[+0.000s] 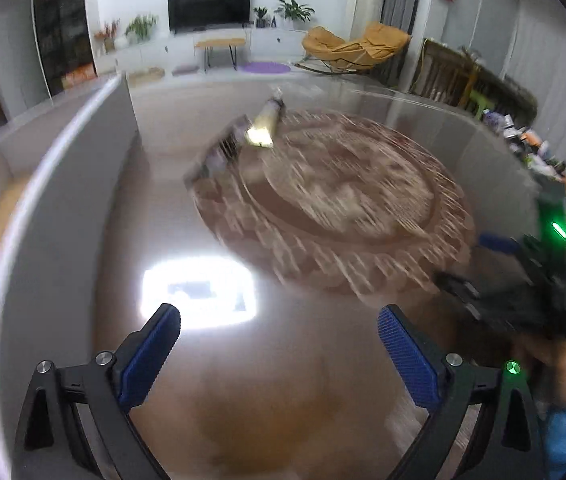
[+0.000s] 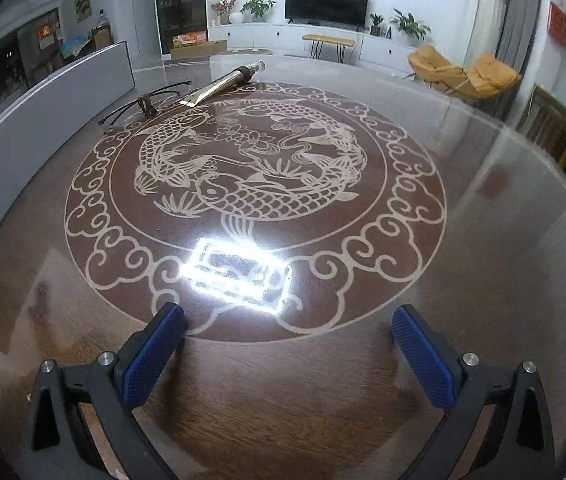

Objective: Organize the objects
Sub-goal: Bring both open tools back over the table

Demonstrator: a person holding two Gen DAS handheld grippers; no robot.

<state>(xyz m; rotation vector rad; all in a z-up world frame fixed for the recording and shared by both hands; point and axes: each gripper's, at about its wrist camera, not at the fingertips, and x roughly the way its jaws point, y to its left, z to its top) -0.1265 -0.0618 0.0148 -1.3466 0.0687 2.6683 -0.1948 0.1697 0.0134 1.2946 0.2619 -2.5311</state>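
In the left wrist view, the picture is blurry. The left hand-held gripper (image 1: 279, 344) is spread wide, with nothing between its blue pads, above a shiny brown worktop (image 1: 283, 380). A round fish pattern (image 1: 335, 204) fills the middle of the worktop. At 11 o'clock on the rim of that pattern lies a silver tube (image 1: 266, 123), and a pair of glasses (image 1: 219, 152) lies just beside it, on its left. The right hand-held gripper (image 1: 523, 280) shows at 3 o'clock, black with a green light, but I cannot tell from here how it is set. A grey board (image 1: 63, 184) stands at 9 o'clock. In the right wrist view, things are sharp. The right hand-held gripper (image 2: 289, 346) is spread wide and holds nothing. The fish pattern (image 2: 255, 204) has a bright light spot (image 2: 239, 270) at 6 o'clock. The silver tube (image 2: 223, 82) lies at 11 o'clock, touching the pattern's edge. The glasses (image 2: 145, 106) lie just left of it, folded open. The grey board (image 2: 43, 92) runs along at 10 o'clock.
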